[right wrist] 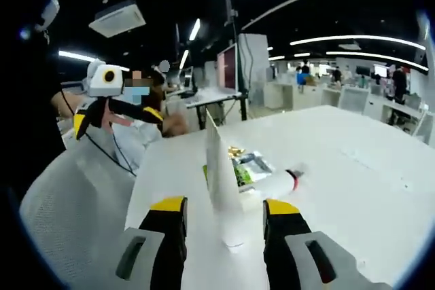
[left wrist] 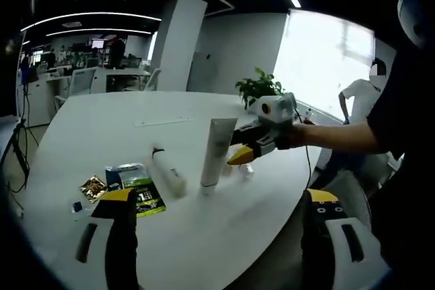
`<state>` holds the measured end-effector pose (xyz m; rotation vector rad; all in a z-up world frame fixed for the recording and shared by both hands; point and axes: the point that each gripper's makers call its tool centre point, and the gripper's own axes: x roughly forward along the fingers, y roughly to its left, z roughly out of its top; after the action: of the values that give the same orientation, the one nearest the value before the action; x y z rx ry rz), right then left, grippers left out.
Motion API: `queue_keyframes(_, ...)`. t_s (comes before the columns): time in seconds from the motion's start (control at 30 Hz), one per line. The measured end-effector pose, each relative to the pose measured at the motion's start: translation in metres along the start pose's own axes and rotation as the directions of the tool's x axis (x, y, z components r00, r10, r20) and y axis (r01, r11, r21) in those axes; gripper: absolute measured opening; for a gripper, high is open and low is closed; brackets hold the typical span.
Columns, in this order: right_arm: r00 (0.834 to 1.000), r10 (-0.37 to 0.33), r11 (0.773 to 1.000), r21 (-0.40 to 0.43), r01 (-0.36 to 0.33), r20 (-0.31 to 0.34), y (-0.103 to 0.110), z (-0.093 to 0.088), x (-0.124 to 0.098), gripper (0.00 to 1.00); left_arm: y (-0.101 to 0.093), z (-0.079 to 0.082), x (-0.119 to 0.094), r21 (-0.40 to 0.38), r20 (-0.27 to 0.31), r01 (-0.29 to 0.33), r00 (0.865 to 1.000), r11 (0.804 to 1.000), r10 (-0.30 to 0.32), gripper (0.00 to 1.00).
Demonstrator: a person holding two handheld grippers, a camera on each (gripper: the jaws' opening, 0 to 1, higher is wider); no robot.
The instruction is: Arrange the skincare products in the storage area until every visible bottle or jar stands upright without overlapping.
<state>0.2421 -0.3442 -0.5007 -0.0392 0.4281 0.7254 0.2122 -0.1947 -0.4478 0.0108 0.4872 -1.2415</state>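
A white tube (left wrist: 218, 149) stands upright on its cap on the round white table (left wrist: 102, 134). My right gripper (left wrist: 239, 144) reaches in from the right, its yellow tips just beside the tube. In the right gripper view the tube (right wrist: 221, 174) rises between the spread jaws of that gripper (right wrist: 224, 205), with a gap on both sides. A white bottle (left wrist: 168, 172) lies on its side left of the tube; the bottle (right wrist: 275, 183) has a red ring near its cap. My left gripper (left wrist: 219, 195) is open and held back over the table's near edge, and the left gripper (right wrist: 117, 119) is empty.
Green and gold sachets (left wrist: 136, 188) lie flat beside the lying bottle. A thin white strip (left wrist: 162, 122) rests farther back, and a potted plant (left wrist: 258, 87) stands at the table's far edge. A white mesh chair (right wrist: 68, 195) sits at the table's side. Desks and people fill the background.
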Motion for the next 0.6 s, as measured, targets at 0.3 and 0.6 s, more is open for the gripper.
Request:
queue_keyframes(0.3, 0.999, -0.042, 0.999, 0.03, 0.043, -0.033, 0.012, 0.002, -0.016, 0.54, 0.002, 0.002, -0.01, -0.008, 0.02, -0.018, 1.0, 1.0, 0.019, 0.93)
queue_keyframes(0.6, 0.995, -0.095, 0.992, 0.083, 0.098, -0.043, 0.017, -0.003, -0.029, 0.66, 0.011, -0.014, -0.017, -0.044, 0.004, -0.052, 0.999, 0.998, 0.052, 0.92)
